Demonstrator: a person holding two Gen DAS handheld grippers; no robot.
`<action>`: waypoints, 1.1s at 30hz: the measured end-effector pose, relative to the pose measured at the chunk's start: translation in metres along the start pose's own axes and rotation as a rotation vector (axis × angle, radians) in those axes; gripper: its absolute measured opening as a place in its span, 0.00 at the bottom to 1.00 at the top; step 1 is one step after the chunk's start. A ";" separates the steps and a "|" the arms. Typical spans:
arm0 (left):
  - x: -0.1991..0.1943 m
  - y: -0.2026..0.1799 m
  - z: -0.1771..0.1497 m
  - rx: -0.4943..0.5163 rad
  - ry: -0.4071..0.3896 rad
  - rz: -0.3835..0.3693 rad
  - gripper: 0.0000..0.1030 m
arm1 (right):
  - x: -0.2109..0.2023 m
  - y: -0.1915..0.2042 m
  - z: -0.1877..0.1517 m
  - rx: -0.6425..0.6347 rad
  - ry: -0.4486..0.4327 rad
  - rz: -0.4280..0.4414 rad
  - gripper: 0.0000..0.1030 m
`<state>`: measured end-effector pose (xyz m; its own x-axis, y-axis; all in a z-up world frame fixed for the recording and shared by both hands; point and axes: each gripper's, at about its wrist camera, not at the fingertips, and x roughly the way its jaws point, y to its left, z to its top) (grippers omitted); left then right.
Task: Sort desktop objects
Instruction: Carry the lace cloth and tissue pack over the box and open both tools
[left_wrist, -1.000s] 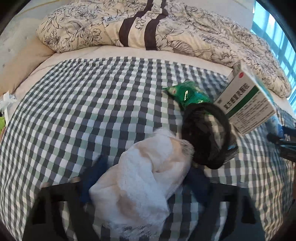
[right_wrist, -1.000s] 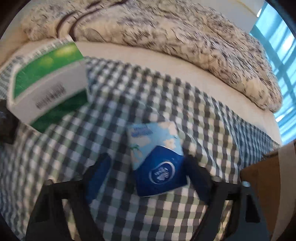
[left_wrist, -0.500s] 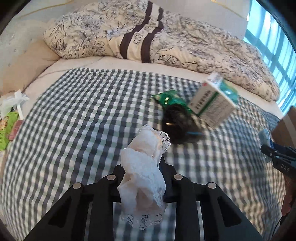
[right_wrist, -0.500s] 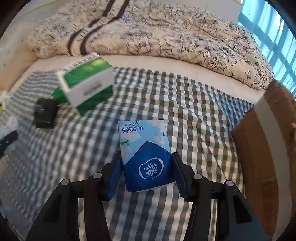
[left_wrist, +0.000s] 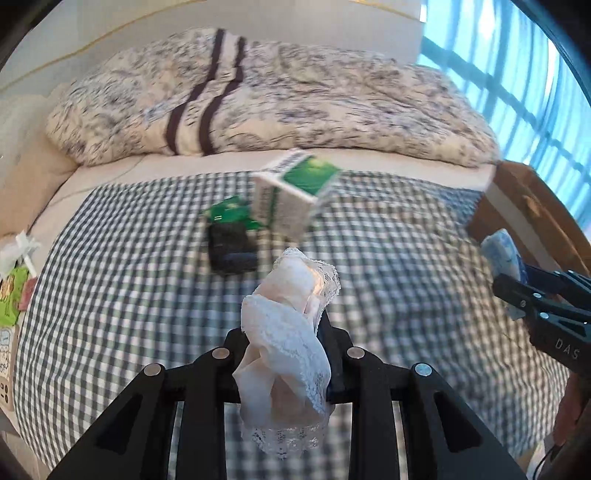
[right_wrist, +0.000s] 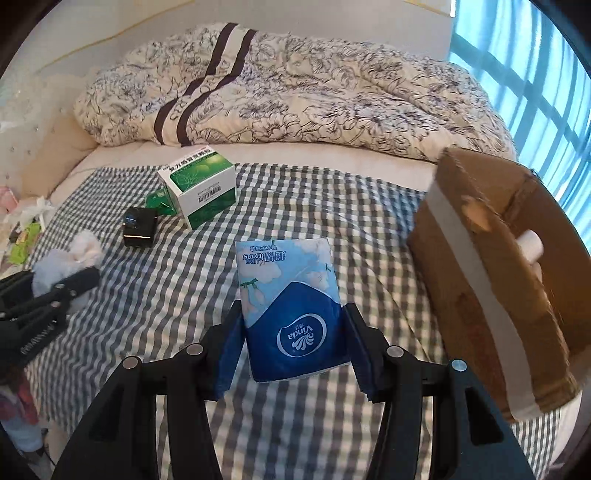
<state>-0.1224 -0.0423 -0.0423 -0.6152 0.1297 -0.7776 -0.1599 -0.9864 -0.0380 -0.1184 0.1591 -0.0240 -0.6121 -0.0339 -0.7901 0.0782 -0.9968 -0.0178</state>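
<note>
Left gripper (left_wrist: 286, 339) clamps a crumpled white lace cloth (left_wrist: 286, 332); right gripper (right_wrist: 291, 332) clamps a glossy blue tissue pack (right_wrist: 291, 306). Corrugated cardboard box (right_wrist: 491, 280) at 3 o'clock.

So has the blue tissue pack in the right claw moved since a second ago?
Yes. The blue tissue pack, shut in the right claw, has risen off the checkered blanket toward the brown cardboard box.

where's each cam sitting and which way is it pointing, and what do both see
Left wrist: on the left gripper, facing the quilt; its fingers clamp a white lace cloth; right gripper at right edge.
Right wrist: on the right gripper, also facing the quilt, clamping a blue tissue pack; cardboard box at right.
Shared: green-and-white box, black object, checked sheet.
</note>
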 end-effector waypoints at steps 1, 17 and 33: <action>-0.003 -0.007 0.001 0.009 -0.001 -0.008 0.25 | -0.007 -0.004 -0.002 0.008 -0.008 0.002 0.50; -0.042 -0.168 0.067 0.190 -0.086 -0.181 0.25 | -0.097 -0.117 0.009 0.130 -0.147 -0.074 0.50; 0.011 -0.344 0.099 0.384 0.028 -0.383 0.25 | -0.086 -0.268 0.001 0.317 -0.062 -0.202 0.50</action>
<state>-0.1502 0.3087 0.0246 -0.4379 0.4644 -0.7698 -0.6425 -0.7606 -0.0933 -0.0876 0.4291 0.0497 -0.6372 0.1705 -0.7516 -0.2900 -0.9566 0.0288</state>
